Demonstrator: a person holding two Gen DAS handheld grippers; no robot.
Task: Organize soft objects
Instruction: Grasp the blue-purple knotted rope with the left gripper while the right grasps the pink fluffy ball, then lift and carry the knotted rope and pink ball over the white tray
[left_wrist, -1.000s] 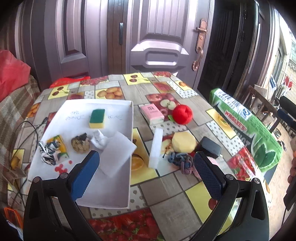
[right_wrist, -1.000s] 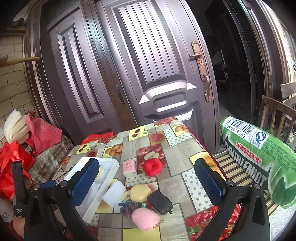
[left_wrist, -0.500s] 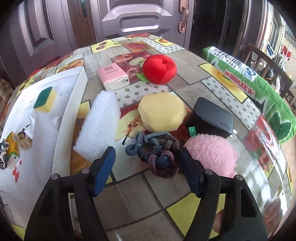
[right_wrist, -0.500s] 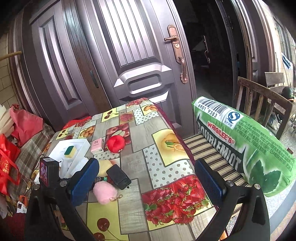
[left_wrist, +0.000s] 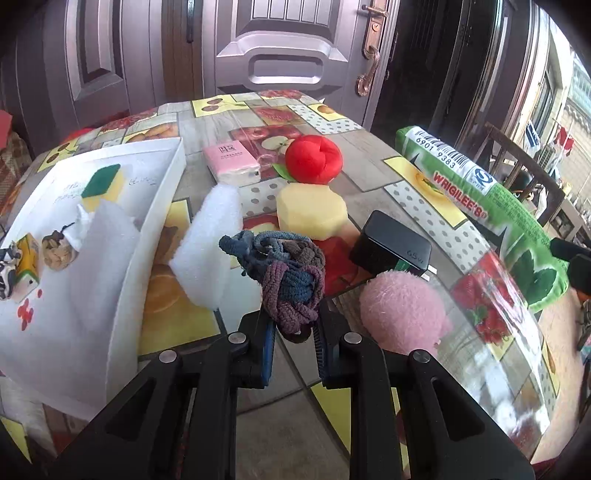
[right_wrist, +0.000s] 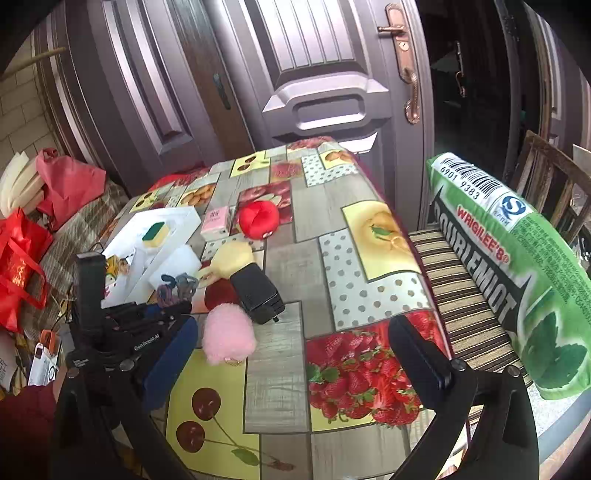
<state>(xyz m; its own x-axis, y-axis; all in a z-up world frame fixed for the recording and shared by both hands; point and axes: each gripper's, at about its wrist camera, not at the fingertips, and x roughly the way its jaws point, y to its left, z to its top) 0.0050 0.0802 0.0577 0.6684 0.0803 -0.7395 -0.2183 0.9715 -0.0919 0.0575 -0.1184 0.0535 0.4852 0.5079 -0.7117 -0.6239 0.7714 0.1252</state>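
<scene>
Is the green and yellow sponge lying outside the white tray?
No, the green and yellow sponge lies inside the white tray, near its far end.

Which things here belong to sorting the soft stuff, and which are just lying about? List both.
Part of the job:
- knotted rope toy, clamped in the left hand-held gripper
- pink fluffy ball
- red plush ball
- yellow sponge
- white foam block
- white tray

Lying about:
- black charger
- green pillow
- red bag
</scene>
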